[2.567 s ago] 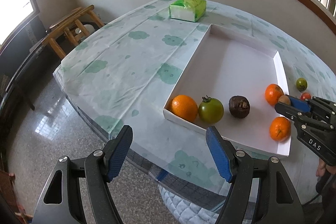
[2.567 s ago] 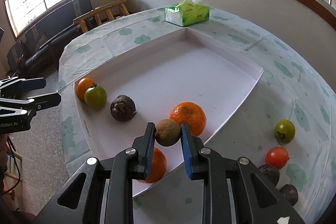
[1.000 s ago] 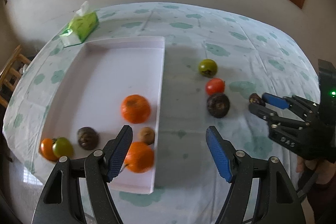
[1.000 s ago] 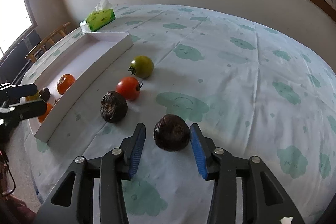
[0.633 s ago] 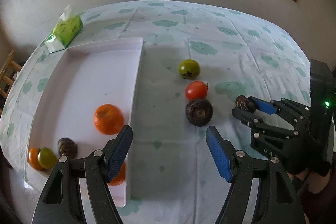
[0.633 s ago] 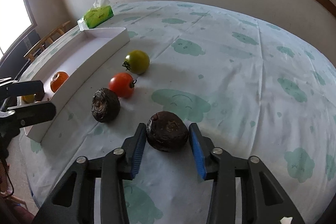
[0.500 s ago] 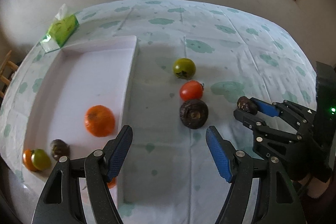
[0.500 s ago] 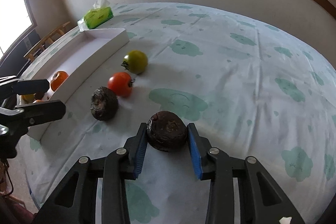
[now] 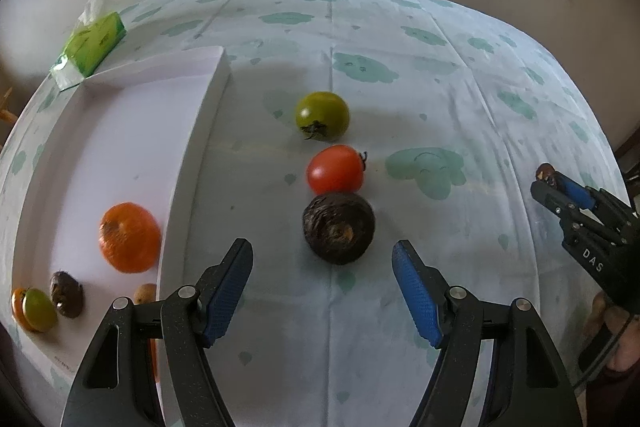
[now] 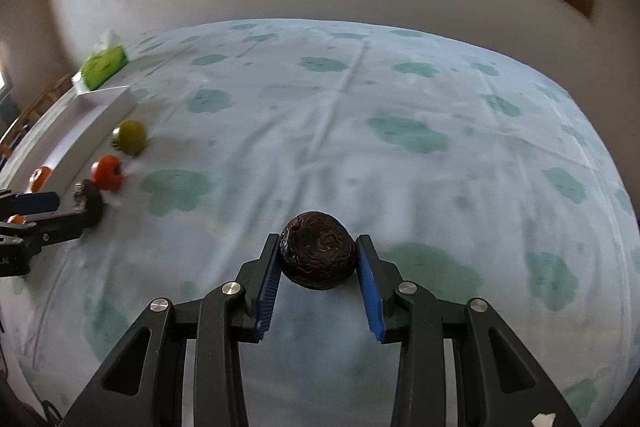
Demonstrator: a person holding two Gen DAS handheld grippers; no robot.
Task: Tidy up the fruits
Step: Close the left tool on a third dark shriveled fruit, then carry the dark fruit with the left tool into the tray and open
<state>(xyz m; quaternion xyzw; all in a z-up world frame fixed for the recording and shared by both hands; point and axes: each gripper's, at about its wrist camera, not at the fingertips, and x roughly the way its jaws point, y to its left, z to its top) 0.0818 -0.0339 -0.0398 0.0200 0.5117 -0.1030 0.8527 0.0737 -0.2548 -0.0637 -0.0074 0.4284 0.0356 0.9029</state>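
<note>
left wrist: above table [image 9: 440,75], looking down; right wrist: low, close | shared: tomatoes

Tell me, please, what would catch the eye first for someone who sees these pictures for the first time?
First, the dark wrinkled fruit clamped between the blue pads of the right gripper, above the cloud-patterned tablecloth. Next, a line of three fruits on the cloth ahead of the open left gripper: a green tomato, a red tomato and another dark fruit. To their left lies the white tray, holding an orange.

Black grippers [image 9: 322,267] — blue ribbed pads [image 9: 416,297], silver screws, "DAS" lettering.
</note>
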